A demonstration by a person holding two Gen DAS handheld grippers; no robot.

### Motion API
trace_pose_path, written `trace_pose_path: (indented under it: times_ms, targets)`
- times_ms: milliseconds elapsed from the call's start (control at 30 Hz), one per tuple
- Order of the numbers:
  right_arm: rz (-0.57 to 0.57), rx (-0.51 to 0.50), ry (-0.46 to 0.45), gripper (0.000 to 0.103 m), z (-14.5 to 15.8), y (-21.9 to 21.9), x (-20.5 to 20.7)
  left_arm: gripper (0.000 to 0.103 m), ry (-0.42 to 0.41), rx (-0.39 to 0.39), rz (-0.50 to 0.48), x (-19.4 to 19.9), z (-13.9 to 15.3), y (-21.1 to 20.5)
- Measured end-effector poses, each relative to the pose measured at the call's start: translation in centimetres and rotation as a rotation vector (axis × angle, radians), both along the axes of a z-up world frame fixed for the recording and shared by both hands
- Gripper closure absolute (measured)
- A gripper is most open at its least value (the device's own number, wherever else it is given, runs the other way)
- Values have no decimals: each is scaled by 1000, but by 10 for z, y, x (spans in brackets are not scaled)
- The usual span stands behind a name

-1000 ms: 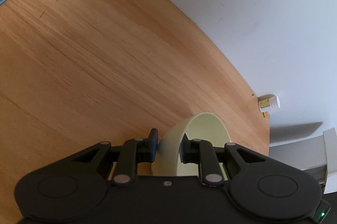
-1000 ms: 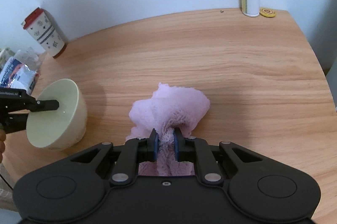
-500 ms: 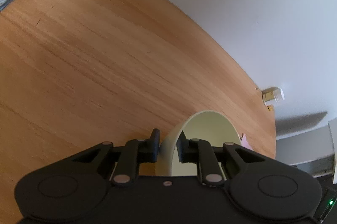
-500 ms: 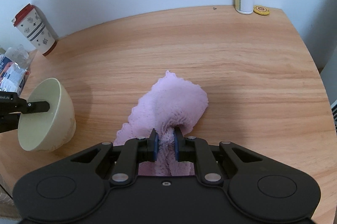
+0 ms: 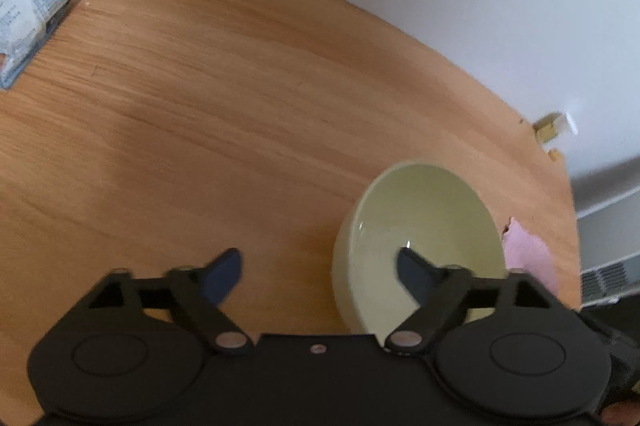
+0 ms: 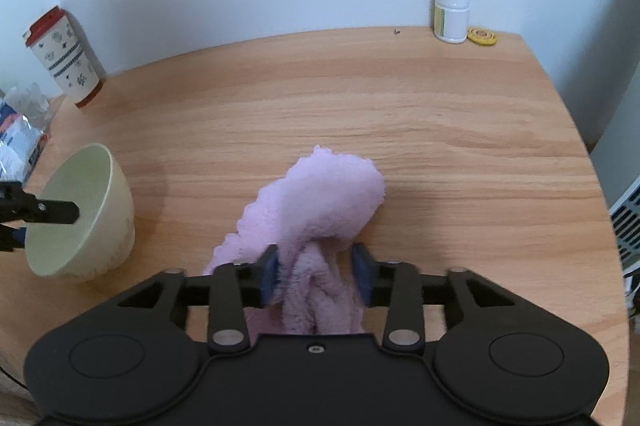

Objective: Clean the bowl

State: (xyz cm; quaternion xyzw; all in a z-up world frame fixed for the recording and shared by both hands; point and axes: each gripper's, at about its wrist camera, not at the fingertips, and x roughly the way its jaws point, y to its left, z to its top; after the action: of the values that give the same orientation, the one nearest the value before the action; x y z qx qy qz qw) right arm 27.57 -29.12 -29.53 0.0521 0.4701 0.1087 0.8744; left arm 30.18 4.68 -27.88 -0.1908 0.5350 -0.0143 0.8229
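Snack packet far left, paper cup by the wall. Left gripper has just been opening; jaws stand wide apart, bowl wall between them, pads off it. Pale green bowl sits on the wooden table, left side, looks tipped toward the gripper. Pink cloth lies mid-table, just right of the bowl. Right gripper has just been opening too; jaws part-way apart, cloth bunched between them, right pad looks clear of it. White pill bottle and yellow disc back right.
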Motion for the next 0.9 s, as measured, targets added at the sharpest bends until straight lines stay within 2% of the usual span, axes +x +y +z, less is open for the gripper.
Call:
trace_pose_path:
  times_ms: [67, 100, 233, 333, 467, 600, 667, 767, 900]
  targets:
    - [-3, 3, -14, 40, 4, -3, -6, 4, -5, 36, -14, -7, 3, -3]
    - [-3, 1, -21, 38, 6, -4, -9, 1, -13, 54, -16, -10, 6, -5]
    - [11, -5, -52, 27, 17, -10, -21, 1, -29, 111, -41, -21, 15, -17]
    - [25, 0, -72, 25, 26, -16, -30, 1, -8, 191, -55, -30, 23, -33]
    - [75, 18, -111, 23, 42, -23, -47, 0, -40, 281, -39, -46, 38, -58]
    - [117, 15, -149, 19, 61, -26, -65, 0, -73, 305, -40, -65, 60, -74]
    - [125, 0, -171, 9, 73, -28, -74, 0, -79, 303, -36, -71, 67, -80]
    - [125, 11, -198, 0, 93, -31, -86, 0, -82, 294, -25, -85, 84, -86]
    - [113, 33, -195, 0, 116, -33, -101, 0, -85, 263, -20, -102, 107, -93]
